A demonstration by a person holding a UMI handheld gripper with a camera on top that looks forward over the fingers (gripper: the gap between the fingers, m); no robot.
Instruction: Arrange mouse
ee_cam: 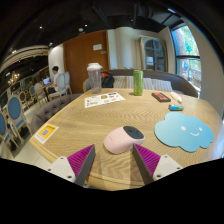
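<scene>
Wooden tabletop (70,120) underfoot, wide and pale, in a room with a brown door and big windows at the back. Nearest: jaws wide open, holding nothing, purple pads (82,160) showing on the inner faces of both fingers, gripper (114,165) hovering low over the wood. Just ahead, roughly on the centre line between the fingers but beyond their tips: mouse (124,138), pinkish-white with a dark patch on top, resting on bare wood, touched by neither finger. Just right of the mouse, close to its side: blue cloud-shaped mat (186,131), lying flat, nothing on it. Off to the left, near the table edge: small yellow card (46,131). Farther out, mid-table: printed sheet (103,99). Past that, a clear jug (94,77) and a green bottle (138,82), both upright, well apart from the mouse. To the right of those, a dark flat item (161,97) and a small blue one (176,105), too small to identify. Chairs along the left side; a person seated far back on the left.

Step in hand, by the look of it: the approach, before any grasp. Mouse not yet on the mat, so the task seems barely started. Next move likely calls for easing forward until the fingers straddle the mouse body, closing on its sides, then lifting and shifting right onto the mat. Rounded, smooth shell could slip if pinched too near the top.
</scene>
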